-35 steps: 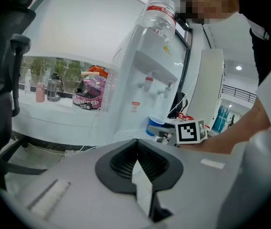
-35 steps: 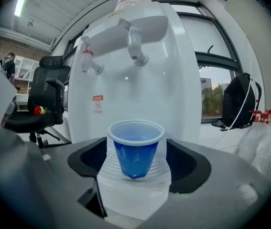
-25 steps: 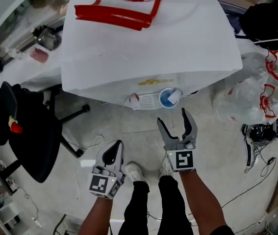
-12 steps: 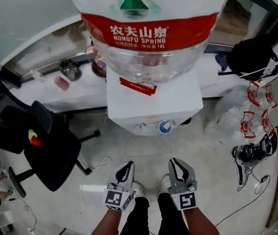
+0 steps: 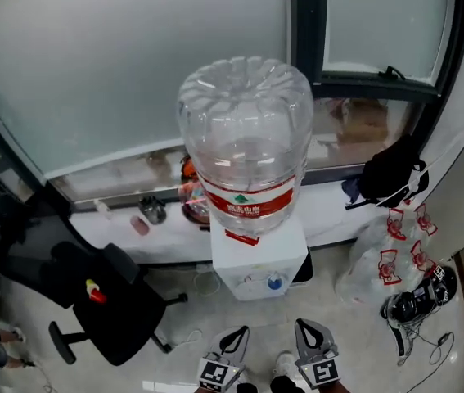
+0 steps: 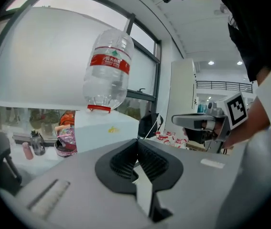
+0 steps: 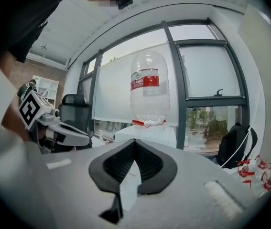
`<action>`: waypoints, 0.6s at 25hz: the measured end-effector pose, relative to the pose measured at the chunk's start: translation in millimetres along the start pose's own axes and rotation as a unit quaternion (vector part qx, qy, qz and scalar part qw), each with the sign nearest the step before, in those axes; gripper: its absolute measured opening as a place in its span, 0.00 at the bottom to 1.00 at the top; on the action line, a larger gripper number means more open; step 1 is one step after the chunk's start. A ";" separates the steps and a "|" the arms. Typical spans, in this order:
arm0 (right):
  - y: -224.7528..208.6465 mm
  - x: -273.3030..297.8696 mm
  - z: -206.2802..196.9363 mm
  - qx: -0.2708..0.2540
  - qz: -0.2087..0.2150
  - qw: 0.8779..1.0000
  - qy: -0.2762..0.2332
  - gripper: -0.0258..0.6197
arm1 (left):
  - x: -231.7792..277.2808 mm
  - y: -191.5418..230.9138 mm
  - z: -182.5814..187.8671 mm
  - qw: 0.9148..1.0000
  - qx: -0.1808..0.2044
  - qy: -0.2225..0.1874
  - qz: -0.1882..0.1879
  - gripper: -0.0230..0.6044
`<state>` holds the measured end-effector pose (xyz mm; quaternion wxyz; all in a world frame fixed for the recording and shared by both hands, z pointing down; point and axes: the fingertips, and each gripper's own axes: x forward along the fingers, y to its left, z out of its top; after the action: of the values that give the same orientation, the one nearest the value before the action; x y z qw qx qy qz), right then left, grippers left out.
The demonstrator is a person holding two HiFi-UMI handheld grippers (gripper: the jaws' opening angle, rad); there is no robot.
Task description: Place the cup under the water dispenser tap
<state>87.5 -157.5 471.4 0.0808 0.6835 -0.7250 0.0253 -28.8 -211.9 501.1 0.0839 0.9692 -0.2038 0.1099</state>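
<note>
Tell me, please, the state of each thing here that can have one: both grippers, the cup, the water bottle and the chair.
Left gripper: shut, nothing between its jaws.
Right gripper: shut, nothing between its jaws.
Cup: at the front of the dispenser, held by nothing.
Water bottle: upside down, seated on top of the dispenser.
Office chair: nobody sits on it.

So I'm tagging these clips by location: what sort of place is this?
Probably an office: a white water dispenser topped with a large bottle stands by a big window, with a black swivel chair to one side.
</note>
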 end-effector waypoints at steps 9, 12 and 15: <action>11.2 -7.8 66.3 -0.018 0.040 0.999 -0.012 0.04 | -30.5 -0.4 57.5 1.000 -0.018 -0.016 0.012 0.06; 9.5 -8.3 84.6 -0.036 0.046 0.998 -0.021 0.04 | -33.6 6.4 72.1 0.999 -0.010 -0.032 0.017 0.06; -1.8 -7.2 101.5 -0.037 0.022 0.998 -0.037 0.04 | -33.8 11.3 91.8 0.999 -0.001 -0.049 0.021 0.06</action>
<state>81.2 -165.4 370.1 0.0780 0.6645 -0.7428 -0.0251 -47.2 -228.5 405.8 0.0724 0.9688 -0.2283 0.0638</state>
